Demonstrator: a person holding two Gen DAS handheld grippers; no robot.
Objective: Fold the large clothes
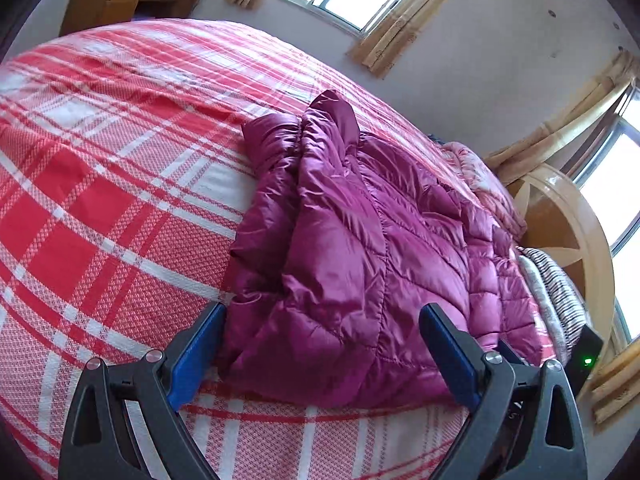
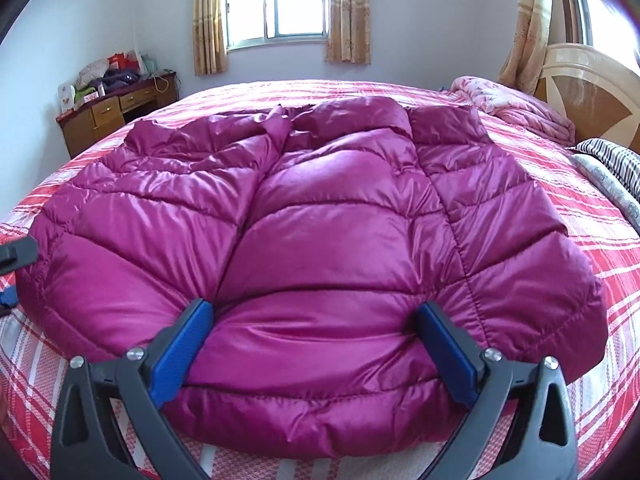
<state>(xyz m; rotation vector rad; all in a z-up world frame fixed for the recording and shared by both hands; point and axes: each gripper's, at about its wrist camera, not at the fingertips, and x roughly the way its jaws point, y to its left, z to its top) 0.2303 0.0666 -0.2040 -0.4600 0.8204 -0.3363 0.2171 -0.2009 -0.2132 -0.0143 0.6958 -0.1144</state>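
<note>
Nearest me, the right gripper [image 2: 312, 320] is spread wide, its blue pads straddling the near hem of the magenta puffer jacket [image 2: 312, 208], holding nothing. The left gripper [image 1: 324, 320] gapes likewise at the jacket's left corner. The jacket lies flat on the red plaid bedspread [image 2: 600, 272]. It looks light, squashy and slick; I'd pinch a stitched seam or hem, since puffed panels would likely slip. Farther off, a pink quilt [image 2: 516, 104] lies bunched by the headboard [image 2: 592, 80].

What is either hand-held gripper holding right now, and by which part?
Nothing. Both stand open at the near hem of the magenta puffer jacket: the left hand-held gripper at its corner, the right hand-held gripper with fingers spread across the hem, not clamped.
</note>
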